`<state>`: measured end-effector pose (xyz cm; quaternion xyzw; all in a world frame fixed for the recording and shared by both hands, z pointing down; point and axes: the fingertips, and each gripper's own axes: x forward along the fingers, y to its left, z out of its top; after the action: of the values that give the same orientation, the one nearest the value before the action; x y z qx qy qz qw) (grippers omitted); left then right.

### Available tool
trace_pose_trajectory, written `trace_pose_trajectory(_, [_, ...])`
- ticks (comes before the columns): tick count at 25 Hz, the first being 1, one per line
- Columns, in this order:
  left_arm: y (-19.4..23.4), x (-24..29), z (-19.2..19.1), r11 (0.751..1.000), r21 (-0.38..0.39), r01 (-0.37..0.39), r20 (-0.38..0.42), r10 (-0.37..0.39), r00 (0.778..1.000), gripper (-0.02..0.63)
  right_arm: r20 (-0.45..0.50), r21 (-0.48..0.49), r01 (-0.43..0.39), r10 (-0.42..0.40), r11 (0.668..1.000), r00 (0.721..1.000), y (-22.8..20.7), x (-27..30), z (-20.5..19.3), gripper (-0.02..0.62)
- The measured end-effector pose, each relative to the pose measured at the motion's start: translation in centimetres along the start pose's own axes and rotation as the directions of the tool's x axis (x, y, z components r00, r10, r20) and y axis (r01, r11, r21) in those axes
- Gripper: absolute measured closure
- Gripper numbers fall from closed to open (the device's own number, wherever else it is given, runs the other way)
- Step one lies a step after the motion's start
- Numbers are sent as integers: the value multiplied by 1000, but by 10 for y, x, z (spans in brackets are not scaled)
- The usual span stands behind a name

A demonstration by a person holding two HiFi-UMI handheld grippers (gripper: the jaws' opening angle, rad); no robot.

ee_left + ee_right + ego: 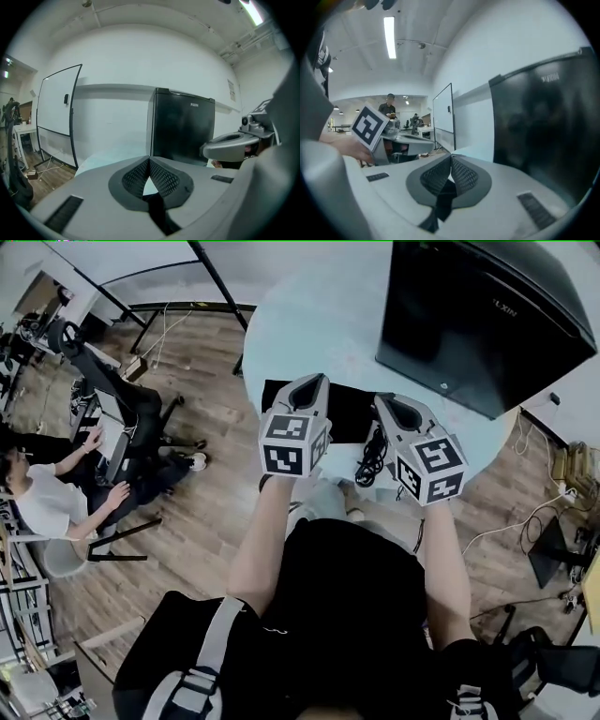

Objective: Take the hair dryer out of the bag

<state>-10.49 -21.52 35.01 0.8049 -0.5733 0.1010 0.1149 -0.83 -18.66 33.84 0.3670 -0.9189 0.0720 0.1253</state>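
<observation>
At far left a person (45, 501) sits at a desk, well apart from your worktop (309, 324). Your left gripper (316, 381) is held up over the worktop's near edge, its jaws pressed together with nothing between them. Just right of it a flat black bag (347, 413) lies on the worktop, partly hidden by both grippers. A coiled black cord (373, 457) lies by the bag's near edge, between the grippers; the hair dryer itself cannot be made out. Your right gripper (384, 399) is likewise closed and empty. A black fridge (478, 315) rises at the worktop's right side.
</observation>
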Motion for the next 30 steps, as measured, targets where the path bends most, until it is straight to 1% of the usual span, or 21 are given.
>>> trace_pose_trajectory(2, [-4,-1,14,1000,-8,4,36,-4,999,597,74,-39,64,-61,997,995,-8,0,28,594])
trace_pose_trajectory(5, [-14,-4,34,1000,-17,16,96,-14,995,597,181,-53,172,-160,984,970,-22,-4,63,594])
trace_pose_trajectory(7, [-20,-7,47,999,-29,29,137,-25,990,597,206,-72,230,-212,970,955,-28,-5,75,595])
trace_pose_trajectory(9, [-26,-11,59,998,-46,44,180,-35,983,597,208,-114,267,-239,957,948,-27,-6,81,595])
trace_pose_trajectory(12, [-33,-17,70,997,-60,56,221,-41,974,597,273,-169,324,-272,931,923,-18,-19,93,595])
trace_pose_trajectory(14, [-41,-19,73,996,-61,71,237,-55,970,597,317,-139,345,-288,928,904,-17,-30,98,595])
trace_pose_trajectory(16, [-49,-19,74,996,-48,78,243,-64,968,597,333,-101,355,-304,929,892,-21,-36,100,597])
trace_pose_trajectory(17, [-52,-18,73,996,-41,75,243,-63,968,598,326,-103,363,-313,926,892,-23,-37,99,597])
trace_pose_trajectory(19, [-57,-18,72,997,-35,71,245,-61,968,598,299,-145,374,-320,916,899,-24,-37,93,597])
trace_pose_trajectory(22, [-60,-17,70,997,-39,73,245,-61,967,597,279,-199,362,-301,911,912,-19,-36,89,597])
trace_pose_trajectory(26, [-54,-18,70,997,-49,61,249,-47,967,598,275,-202,345,-285,917,918,-15,-36,86,597])
trace_pose_trajectory(30, [-54,-14,67,996,-58,63,242,-48,969,598,255,-215,320,-264,923,930,-14,-36,79,597])
